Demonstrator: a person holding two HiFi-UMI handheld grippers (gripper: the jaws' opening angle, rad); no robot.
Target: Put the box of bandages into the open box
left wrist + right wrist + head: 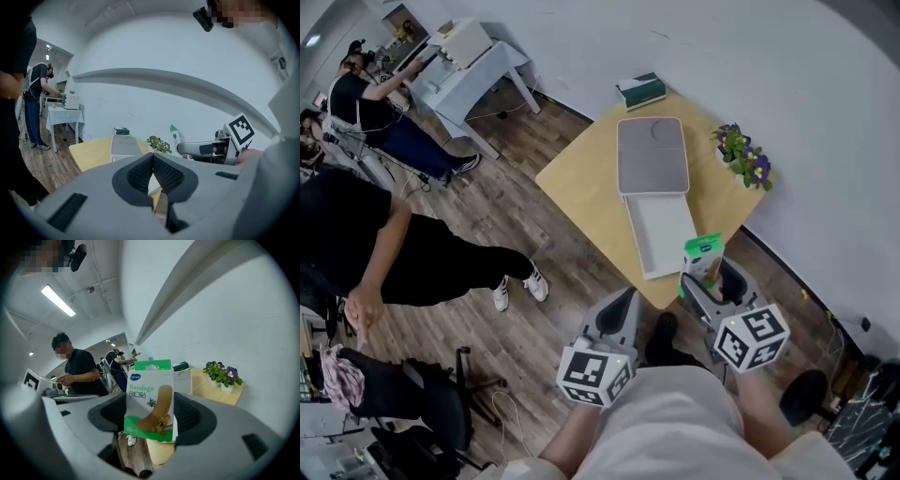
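Where the yellow table carries the open box at its middle, your left gripper hangs off that box's near end, past the table edge, jaws pressed together on nothing; your right gripper pinches the box of bandages upright between its pads, just off the open box's near right corner; a potted plant stands to the open box's right.

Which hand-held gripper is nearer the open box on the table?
Right. The right hand-held gripper, shut on the box of bandages, is at the open box's near right corner; the left hand-held gripper, shut and empty, hangs short of the table edge.
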